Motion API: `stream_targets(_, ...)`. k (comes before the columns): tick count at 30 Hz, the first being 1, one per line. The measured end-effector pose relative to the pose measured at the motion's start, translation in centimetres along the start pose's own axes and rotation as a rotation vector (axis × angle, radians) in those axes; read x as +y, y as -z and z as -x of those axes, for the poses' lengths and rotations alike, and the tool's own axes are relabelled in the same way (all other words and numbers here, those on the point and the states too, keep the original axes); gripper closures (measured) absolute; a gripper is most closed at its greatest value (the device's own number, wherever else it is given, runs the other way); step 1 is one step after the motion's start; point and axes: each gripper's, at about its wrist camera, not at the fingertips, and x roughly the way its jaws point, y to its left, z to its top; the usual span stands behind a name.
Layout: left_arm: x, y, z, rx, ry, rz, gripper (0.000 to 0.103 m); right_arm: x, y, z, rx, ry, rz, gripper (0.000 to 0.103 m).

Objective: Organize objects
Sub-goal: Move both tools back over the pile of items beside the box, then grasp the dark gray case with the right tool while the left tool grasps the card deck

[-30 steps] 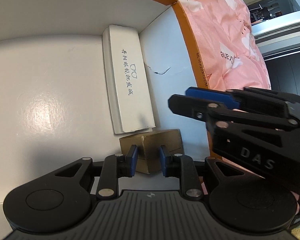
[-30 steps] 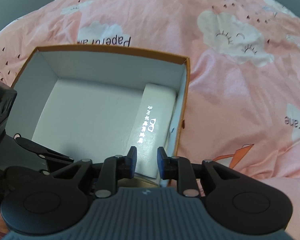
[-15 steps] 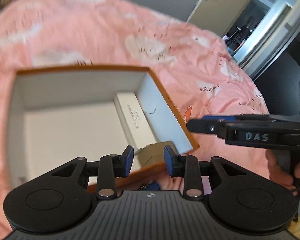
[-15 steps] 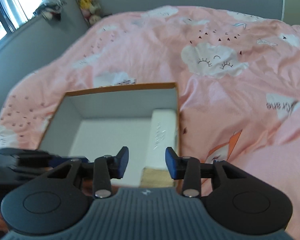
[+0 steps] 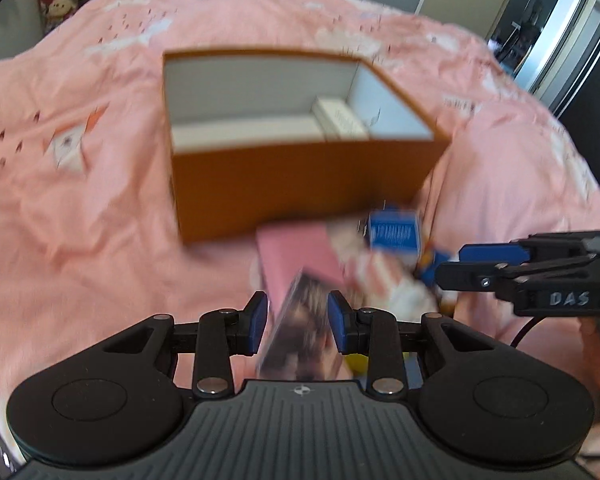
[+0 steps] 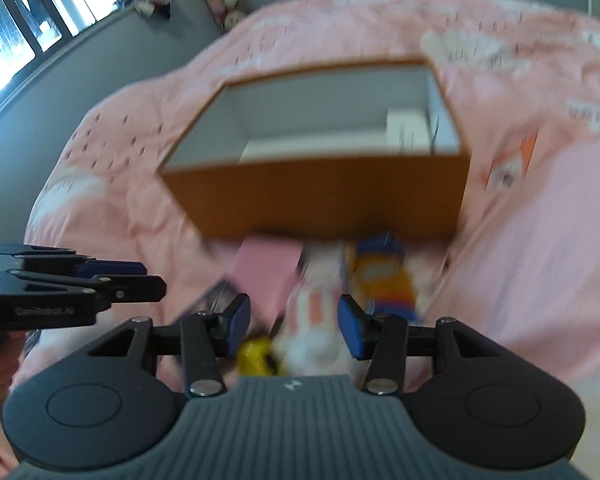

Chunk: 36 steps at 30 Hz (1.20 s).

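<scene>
Orange cardboard box (image 5: 300, 184), white inside, sits on pink bedspread (image 5: 80, 200); a long white case (image 5: 340, 122) lies along its right inner wall. Loose items cluster just in front of box: pink flat box (image 5: 296, 256), blue carton (image 5: 394, 232), white/pink striped packet (image 6: 316, 320), orange-blue pack (image 6: 384, 280), small yellow obj. (image 6: 254, 356). Left gripper (image 5: 298, 322): jaws spread, a dark blurred pack (image 5: 300, 336) between them; contact w/ pads can't be told. Right gripper (image 6: 294, 320): jaws wide, above striped packet, holding nothing. Both views motion-blurred.
</scene>
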Motion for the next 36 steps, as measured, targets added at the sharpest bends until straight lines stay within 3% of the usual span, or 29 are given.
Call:
stream_targets(6,-1.2,2.5,-0.1,0.045,0.043,-0.052,0.066,1.7,3.1,0.2,0.058,0.024,0.089,0.046)
stream_targets(14,-2.7,3.9,-0.9,0.07,-0.027,-0.153,0.065,3.4,4.9,0.4,0.079,0.057,0.26,0.044)
stream_targets(19,-3.1,4.1,-1.0,0.079,-0.013,-0.201,0.065,4.8,6.2,0.4,0.107,0.016,0.409,0.032)
stream_targets(26,-3.5,4.4,-1.6,0.108,-0.006,-0.215,0.065,4.0,5.6,-0.4,0.131,-0.036,0.363,0.033)
stream_targets(29,-3.6,4.8,-1.6,0.125,0.004,-0.234,0.065,3.9,5.5,0.3,0.127,-0.058,0.362,0.039)
stream_targets(36,-3.9,5.6,-1.8,0.163,0.026,-0.265,0.065,4.7,6.4,-0.2,0.209,-0.074,0.422,0.039)
